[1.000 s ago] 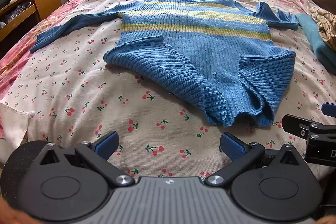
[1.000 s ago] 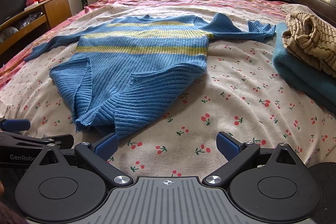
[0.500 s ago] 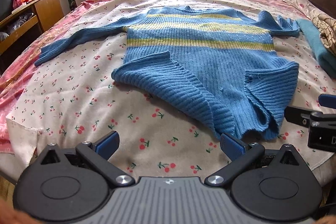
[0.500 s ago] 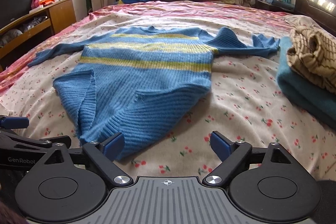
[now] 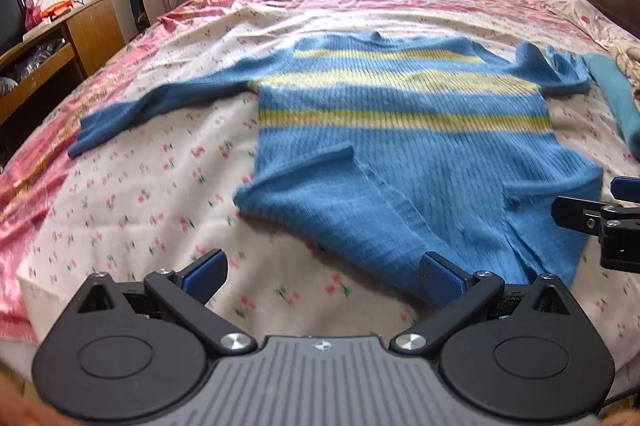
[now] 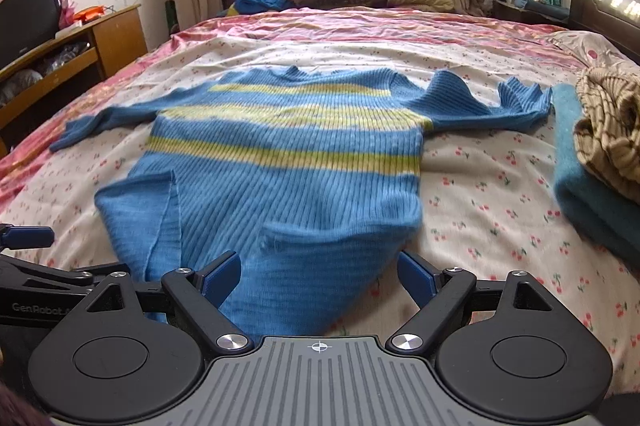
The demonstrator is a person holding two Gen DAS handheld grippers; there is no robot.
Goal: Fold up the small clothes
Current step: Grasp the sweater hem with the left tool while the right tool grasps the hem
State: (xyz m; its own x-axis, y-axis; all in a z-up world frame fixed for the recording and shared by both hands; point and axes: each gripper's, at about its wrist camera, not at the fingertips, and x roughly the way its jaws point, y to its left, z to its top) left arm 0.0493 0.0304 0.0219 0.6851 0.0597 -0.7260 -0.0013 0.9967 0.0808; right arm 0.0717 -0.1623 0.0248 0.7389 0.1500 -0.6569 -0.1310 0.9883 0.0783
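A blue sweater (image 6: 280,178) with yellow stripes lies spread on the bed (image 6: 480,194), its hem nearest the grippers and both bottom corners folded over; the left gripper (image 5: 322,272) hangs above the sheet with jaws wide apart and nothing between them; the right gripper (image 6: 320,272) has its jaws spread wide above the hem, not pinching it; folded clothes (image 6: 600,146) sit at the right
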